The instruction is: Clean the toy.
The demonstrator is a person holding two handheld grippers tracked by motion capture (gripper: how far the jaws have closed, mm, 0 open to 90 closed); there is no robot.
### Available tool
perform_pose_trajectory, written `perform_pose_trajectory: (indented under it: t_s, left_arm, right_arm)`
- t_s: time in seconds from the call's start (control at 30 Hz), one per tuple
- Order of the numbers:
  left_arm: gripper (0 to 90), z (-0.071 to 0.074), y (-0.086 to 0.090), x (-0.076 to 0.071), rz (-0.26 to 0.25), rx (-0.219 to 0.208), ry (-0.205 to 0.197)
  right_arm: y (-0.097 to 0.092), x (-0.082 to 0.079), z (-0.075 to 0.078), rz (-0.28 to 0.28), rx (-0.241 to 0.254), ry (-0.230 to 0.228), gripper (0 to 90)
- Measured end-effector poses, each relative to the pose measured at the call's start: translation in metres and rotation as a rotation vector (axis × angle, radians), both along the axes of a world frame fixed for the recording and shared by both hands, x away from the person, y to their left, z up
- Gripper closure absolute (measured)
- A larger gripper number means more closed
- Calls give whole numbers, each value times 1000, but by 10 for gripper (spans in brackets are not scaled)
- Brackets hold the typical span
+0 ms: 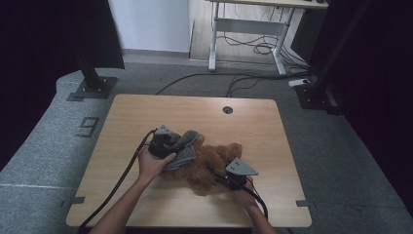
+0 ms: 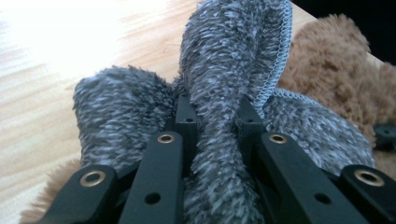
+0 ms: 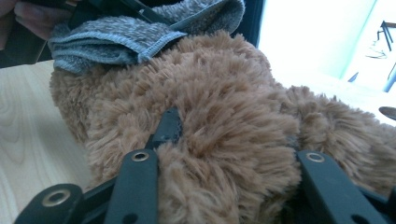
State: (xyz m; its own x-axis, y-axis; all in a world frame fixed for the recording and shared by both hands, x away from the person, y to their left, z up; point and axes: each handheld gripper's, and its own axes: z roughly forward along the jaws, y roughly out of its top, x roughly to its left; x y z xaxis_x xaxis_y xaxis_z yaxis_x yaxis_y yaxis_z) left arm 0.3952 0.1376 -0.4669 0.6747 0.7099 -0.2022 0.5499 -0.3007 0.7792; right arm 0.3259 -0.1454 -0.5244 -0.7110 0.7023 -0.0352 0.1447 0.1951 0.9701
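Observation:
A brown plush toy (image 1: 214,163) lies on the wooden table (image 1: 195,109), slightly right of the middle. A grey fuzzy cloth (image 1: 187,155) is draped over the toy's left end. My left gripper (image 1: 181,142) is shut on a fold of that grey cloth (image 2: 224,60), which stands up between the jaws of the left gripper (image 2: 215,112). The toy's brown fur (image 2: 327,60) lies behind it. My right gripper (image 1: 214,171) comes in from the toy's near right side. In the right gripper view, the right gripper (image 3: 229,135) has its jaws sunk into the brown plush (image 3: 210,93), pressing on it. The grey cloth (image 3: 126,39) sits at the top.
A round cable hole (image 1: 227,109) sits near the table's far edge. On the grey floor behind are two black stand bases (image 1: 92,87), loose cables (image 1: 243,80) and a white desk frame (image 1: 248,29). Bare wood surrounds the toy on every side.

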Motion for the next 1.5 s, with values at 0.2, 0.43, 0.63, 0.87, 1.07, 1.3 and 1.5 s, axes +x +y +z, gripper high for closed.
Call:
perform_pose_trajectory:
  t_s: [0.2,0.43,0.63,0.87,1.07,1.3,1.5]
  left_arm:
    - [780,-11,2,-28,-11,-37,-87]
    - [787,-19,4,-54,-22,-64,-140]
    - [790,-22,6,-61,-28,-81,-147]
    - [789,-24,7,-64,-29,-87,-154]
    - [785,-24,7,-60,-16,-108,-188]
    - [777,-12,6,-22,18,-101,-161]
    - [774,-10,6,1,35,-96,-120]
  right_arm:
    - [-3,-9,2,30,-4,14,502]
    - [-10,-22,6,50,26,88,296]
    - [-22,-17,11,48,50,239,124]
    - [-1,5,4,70,-61,316,175]
    - [1,-2,3,49,-81,224,448]
    - [9,18,1,-99,-58,97,518]
    - [12,39,1,-119,-39,92,537]
